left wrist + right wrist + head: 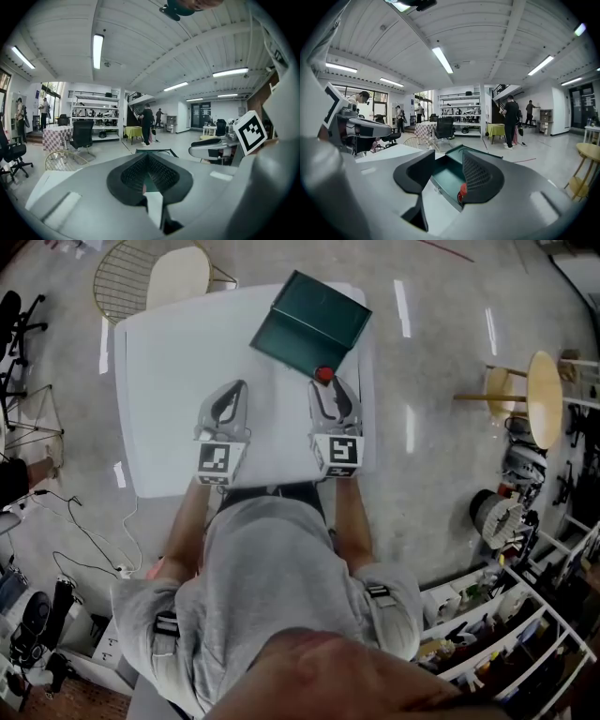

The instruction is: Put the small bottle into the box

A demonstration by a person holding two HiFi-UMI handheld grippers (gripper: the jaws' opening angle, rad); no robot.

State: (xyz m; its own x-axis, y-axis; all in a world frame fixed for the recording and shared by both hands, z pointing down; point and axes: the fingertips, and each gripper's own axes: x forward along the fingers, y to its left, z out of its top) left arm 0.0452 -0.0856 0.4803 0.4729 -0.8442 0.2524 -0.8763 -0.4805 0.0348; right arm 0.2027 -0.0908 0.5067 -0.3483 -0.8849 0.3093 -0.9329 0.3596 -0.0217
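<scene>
Your left claw (149,174) is pressed together with nothing in it, over the white counter (173,381). Your right claw (449,165) is spread, and the open dark green box (305,324) shows through the gap. The small bottle (323,374), of which only a red cap shows, stands at the box's near edge, just beside that claw's right-hand jaw. It looks to be just inside the wall, though the jaw hides part of it.
</scene>
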